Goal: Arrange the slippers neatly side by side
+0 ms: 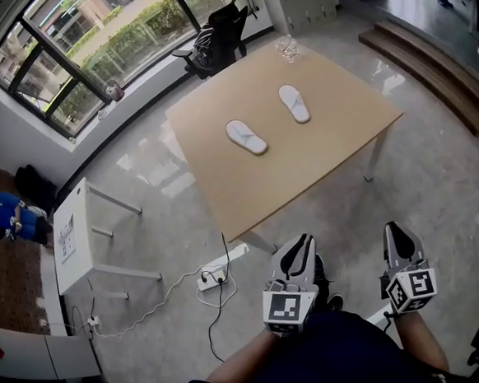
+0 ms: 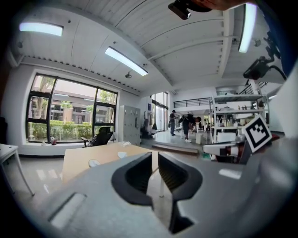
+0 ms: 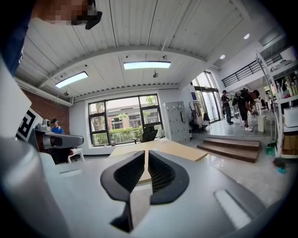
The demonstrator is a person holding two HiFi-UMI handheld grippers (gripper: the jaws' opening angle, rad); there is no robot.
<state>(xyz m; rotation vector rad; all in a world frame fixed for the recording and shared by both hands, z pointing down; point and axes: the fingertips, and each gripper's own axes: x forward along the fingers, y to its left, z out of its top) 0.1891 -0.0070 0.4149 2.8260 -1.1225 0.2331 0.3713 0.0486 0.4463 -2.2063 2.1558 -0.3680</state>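
On the table (image 1: 304,169), two white slippers (image 1: 246,136) (image 1: 294,103) lie apart.

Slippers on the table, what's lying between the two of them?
Nothing: bare tabletop separates the near slipper and the far slipper, clearest in the head view.

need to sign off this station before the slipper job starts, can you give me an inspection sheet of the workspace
surface: wooden table, level, light top
job's things: near slipper and far slipper, both white, lying apart at different angles, not yet side by side
clutter: clear crumpled thing at the table's far corner
grippers: left gripper jaws a narrow gap apart, empty; right gripper jaws all but closed, empty; both well short of the table
cables: power strip and white cable on the floor by the table's near corner
surroundings: office chair, white side table, steps, windows
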